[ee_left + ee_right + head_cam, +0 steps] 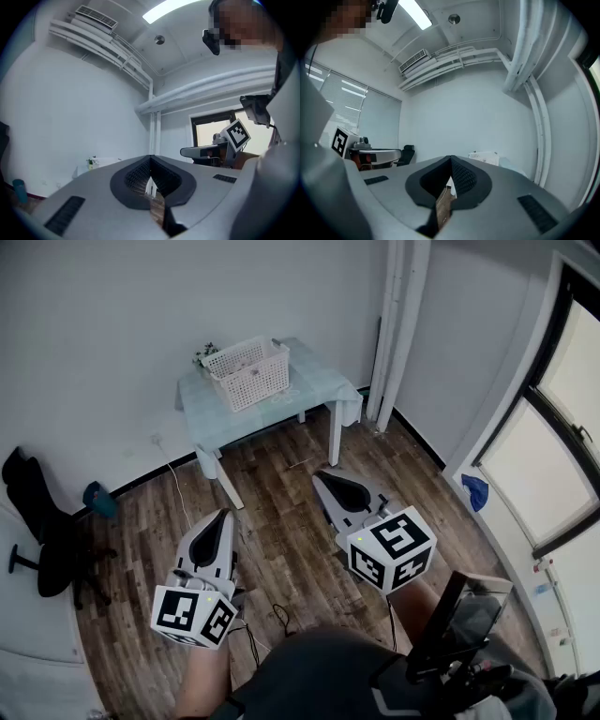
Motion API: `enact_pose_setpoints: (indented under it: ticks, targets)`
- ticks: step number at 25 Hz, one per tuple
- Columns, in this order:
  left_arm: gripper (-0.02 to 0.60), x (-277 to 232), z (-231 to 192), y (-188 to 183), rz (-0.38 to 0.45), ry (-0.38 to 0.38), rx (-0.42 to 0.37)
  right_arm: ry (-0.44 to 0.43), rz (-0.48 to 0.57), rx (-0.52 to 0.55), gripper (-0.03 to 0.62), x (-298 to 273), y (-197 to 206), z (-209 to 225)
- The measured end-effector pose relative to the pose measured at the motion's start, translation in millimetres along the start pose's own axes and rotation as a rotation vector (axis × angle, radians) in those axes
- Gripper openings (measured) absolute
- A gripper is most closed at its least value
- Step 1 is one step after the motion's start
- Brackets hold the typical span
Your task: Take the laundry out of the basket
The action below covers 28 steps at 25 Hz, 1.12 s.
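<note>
Left hand-held gripper [221,515] and right hand-held gripper [321,476] hang clenched, empty. The basket [249,372] sits on the desk [328,388].

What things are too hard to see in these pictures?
- Inside the basket: head view, too far off, and its walls hide what it holds.
- Green thing behind the basket: head view, too small to name.
- Blue thing at right: head view, too small to name.

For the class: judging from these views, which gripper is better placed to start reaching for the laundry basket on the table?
Right, marginally. The right gripper sits further forward toward the table than the left gripper, and the basket shows ahead in its view. Both are shut, empty and far off.
</note>
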<state>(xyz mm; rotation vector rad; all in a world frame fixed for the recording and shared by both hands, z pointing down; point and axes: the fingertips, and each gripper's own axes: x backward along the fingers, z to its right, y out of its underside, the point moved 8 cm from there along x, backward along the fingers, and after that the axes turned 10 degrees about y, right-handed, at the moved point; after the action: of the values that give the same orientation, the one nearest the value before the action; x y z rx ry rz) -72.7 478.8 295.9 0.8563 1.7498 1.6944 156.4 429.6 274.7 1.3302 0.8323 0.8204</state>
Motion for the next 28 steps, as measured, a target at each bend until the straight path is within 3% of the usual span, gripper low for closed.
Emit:
enact_pose_setpoints:
  ticks: [4,16,28]
  targets:
    - [0.009,6.7,-1.3,-1.3,-0.024,-0.046,-0.036,-0.003,0.003,-0.011,0.015,3.7,0.6,-8.3]
    - [0.009,18.1,-11.1,-0.3,-0.001,-0.068,-0.009,0.026,-0.005,-0.015,0.017,-1.6,0.6,-18.9]
    - [0.009,33.3,-36.4,5.7,0.016,-0.037,0.004,0.080,0.000,0.030,0.017,-15.6,1.1,-46.8]
